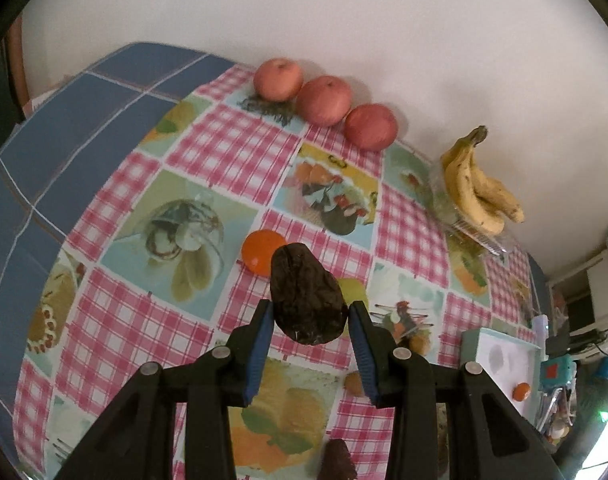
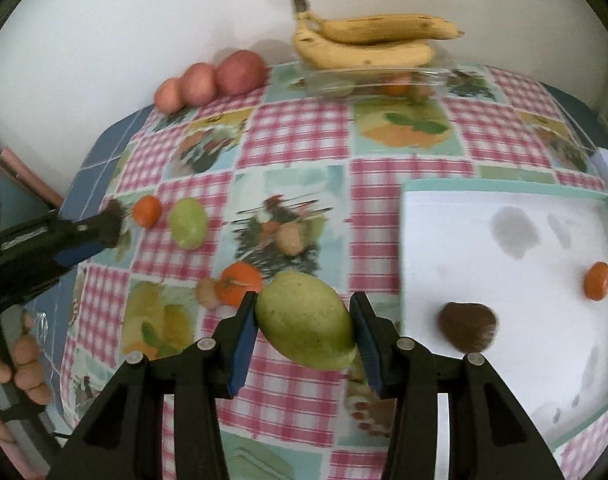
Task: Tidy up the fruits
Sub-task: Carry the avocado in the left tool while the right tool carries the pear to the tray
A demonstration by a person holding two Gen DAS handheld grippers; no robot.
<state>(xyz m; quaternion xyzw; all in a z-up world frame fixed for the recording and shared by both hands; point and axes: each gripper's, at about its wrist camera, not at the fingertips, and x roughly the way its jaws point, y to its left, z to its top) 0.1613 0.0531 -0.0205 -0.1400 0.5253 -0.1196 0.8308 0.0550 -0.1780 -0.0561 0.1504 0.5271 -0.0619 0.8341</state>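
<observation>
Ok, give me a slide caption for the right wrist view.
Right gripper holding a green mango beside the white tray.

A checked pink tablecloth (image 2: 296, 136) with printed food pictures covers most of a blue tiled table (image 1: 76, 120), whose bare tiles show at the left. A plain white wall (image 1: 344, 20) rises behind the far edge. Cluttered shelves (image 1: 592, 304) stand at the far right.

The left camera sits high over the table, looks down and toward the wall, and sees the bananas (image 1: 480, 184) far off to its right. The right camera sits lower and nearer, facing the bananas (image 2: 368, 42) almost straight on. Both views share the bananas, the three apples (image 1: 324, 100) (image 2: 208, 80) left of them, and the white tray (image 1: 504, 368) (image 2: 504, 280) in front of them.
</observation>
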